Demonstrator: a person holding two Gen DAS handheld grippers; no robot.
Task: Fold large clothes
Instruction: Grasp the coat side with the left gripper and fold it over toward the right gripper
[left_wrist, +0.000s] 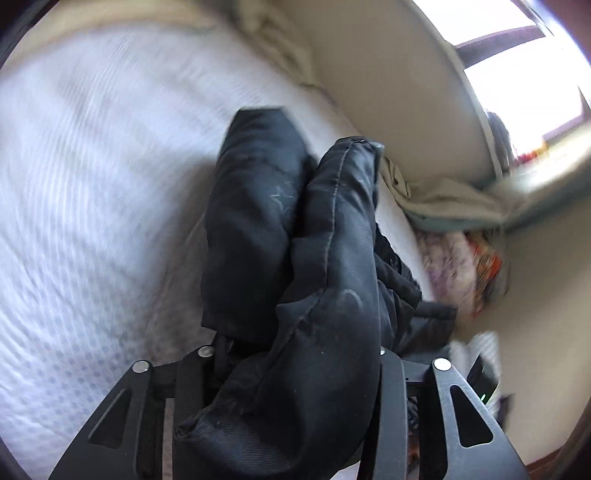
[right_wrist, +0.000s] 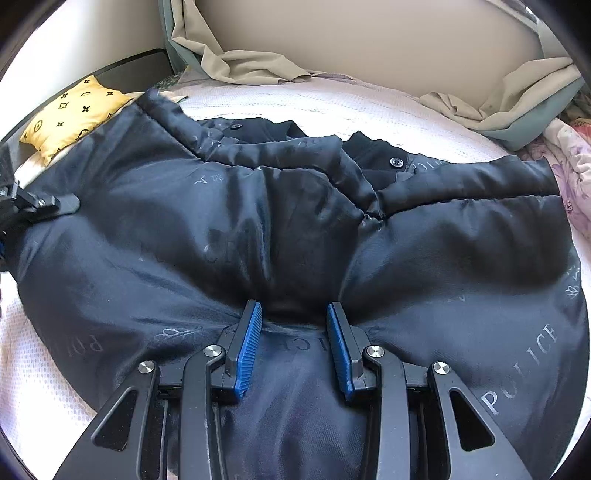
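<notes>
Jacket (left_wrist: 295, 258) bunched in left gripper (left_wrist: 295, 369); right view shows it spread.

The padded jacket (right_wrist: 295, 229) is dark navy with pale "POLICE" lettering. Beneath it the bed sheet (right_wrist: 332, 107) is white, finely dotted. Left of the jacket, a cushion (right_wrist: 74, 114) is yellow with black motifs.

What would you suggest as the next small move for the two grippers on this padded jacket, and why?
Probably lift both grippers together and carry the near edge of the dark padded jacket toward the far side. The left gripper has a thick bunch of it between its fingers, the right gripper has a fold of it gathered between its blue pads, and the jacket lies spread, lining up, on the white mattress.
</notes>
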